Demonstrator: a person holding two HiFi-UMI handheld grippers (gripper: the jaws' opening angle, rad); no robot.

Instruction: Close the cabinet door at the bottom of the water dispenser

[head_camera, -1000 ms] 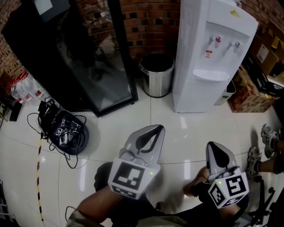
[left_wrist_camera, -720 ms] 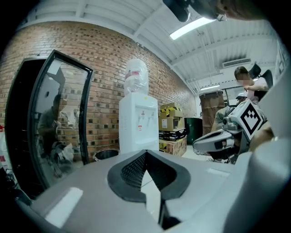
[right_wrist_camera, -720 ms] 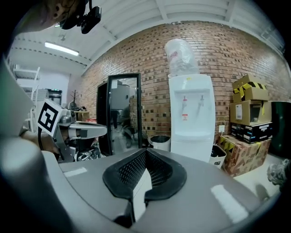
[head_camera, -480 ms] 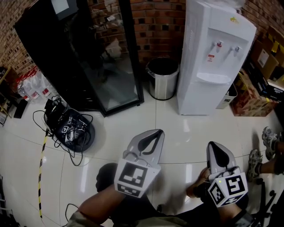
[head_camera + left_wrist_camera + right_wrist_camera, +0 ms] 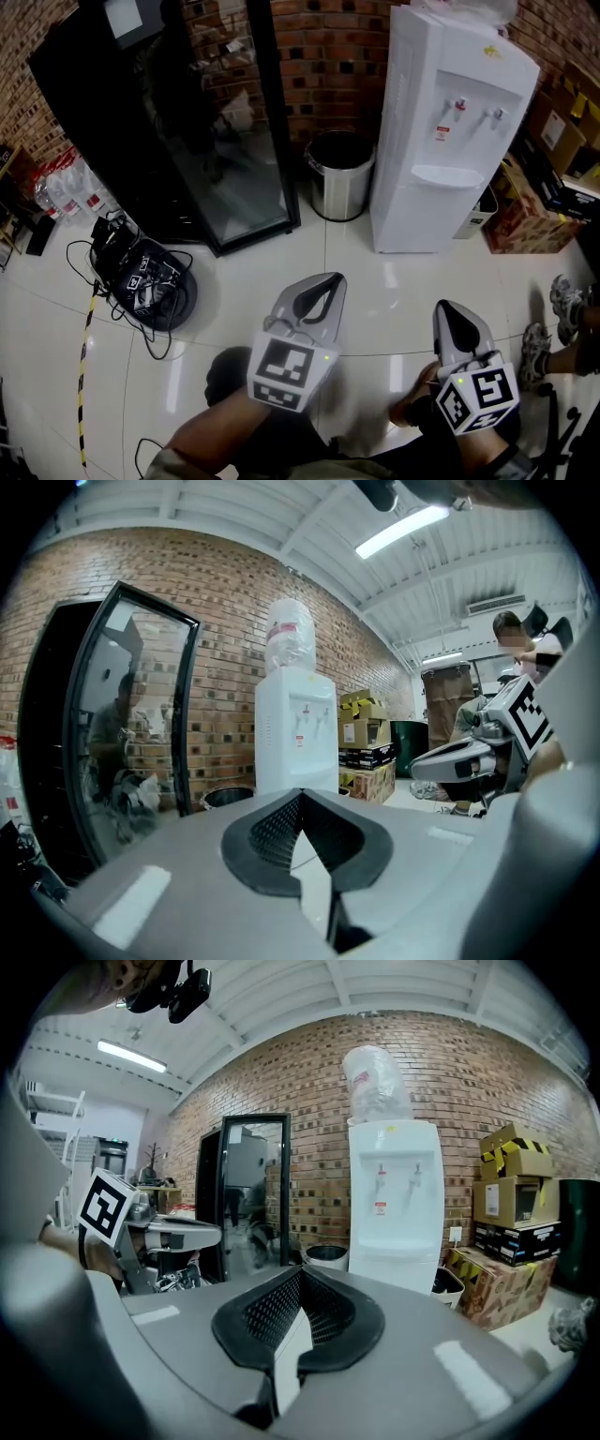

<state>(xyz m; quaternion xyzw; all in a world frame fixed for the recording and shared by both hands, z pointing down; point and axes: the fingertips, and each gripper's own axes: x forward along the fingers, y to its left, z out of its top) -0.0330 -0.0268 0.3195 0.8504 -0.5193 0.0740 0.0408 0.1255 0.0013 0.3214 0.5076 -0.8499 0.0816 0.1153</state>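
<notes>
The white water dispenser stands against the brick wall at the back right, with a bottle on top. Its lower front looks flat and flush, with no door standing out from it. It also appears straight ahead in the left gripper view, water dispenser, and in the right gripper view, water dispenser. My left gripper and right gripper hover over the tiled floor well short of it. Both are shut with nothing between their jaws.
A steel waste bin sits just left of the dispenser. A black glass-door fridge fills the back left. Cardboard boxes are stacked to the right. A cable bundle lies on the floor at left, and a person's shoes show at right.
The head view has shifted slightly, so the dispenser sits a bit lower and more central. Both grippers stay shut and hardly move.
</notes>
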